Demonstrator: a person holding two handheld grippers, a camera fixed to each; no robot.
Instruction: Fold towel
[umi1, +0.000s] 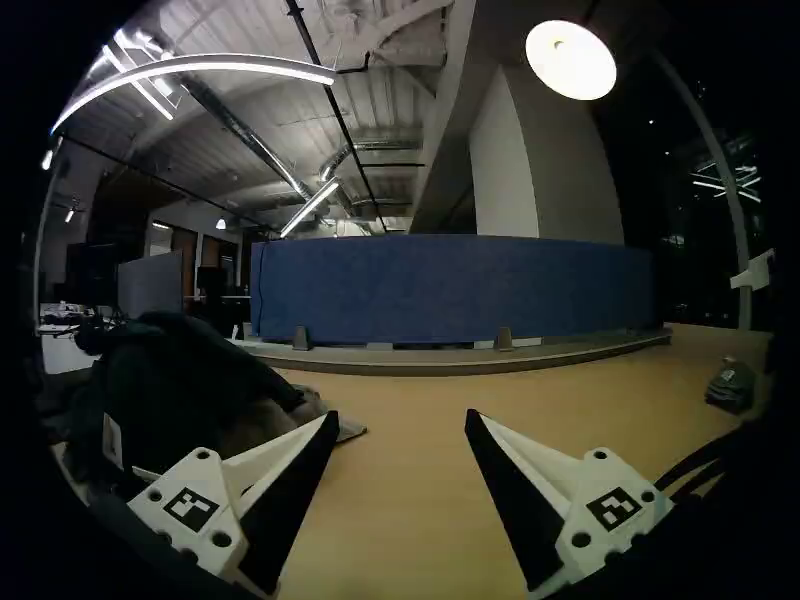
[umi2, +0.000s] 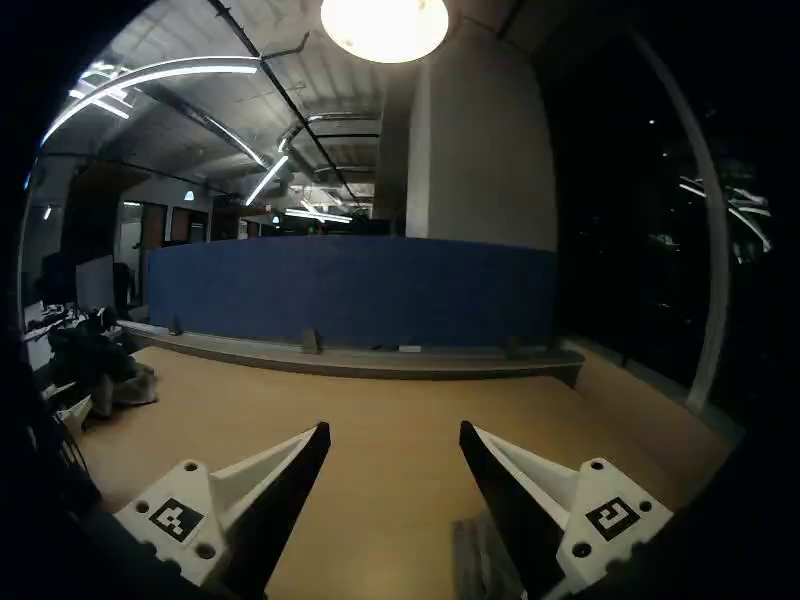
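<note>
Towel (umi2: 475, 565) and counter (umi1: 420, 440) are what matter to me, and the counter is by far the bigger: a broad, pale wooden top running away ahead of both my tools. A long blue partition (umi1: 450, 285) closes off its far edge. To my left a dark heap (umi1: 170, 390) of clothing or bags sits on the counter with a grey cloth poking out beneath it. Off to the right lies a small grey bundle (umi1: 730, 383); I cannot tell what it is.

Smaller again is the towel itself, or what I take for it: a grey ribbed cloth lying on the counter at the bottom of the right gripper view, just beside the inner face of one finger and partly hidden by it. It should be light, soft and limp, sagging wherever I don't support it, so I'd pinch it at a corner or along a hem.

My left hand-held gripper (umi1: 400, 413) is spread wide with nothing between its fingers. My right hand-held gripper (umi2: 394, 425) is likewise spread and empty.
</note>
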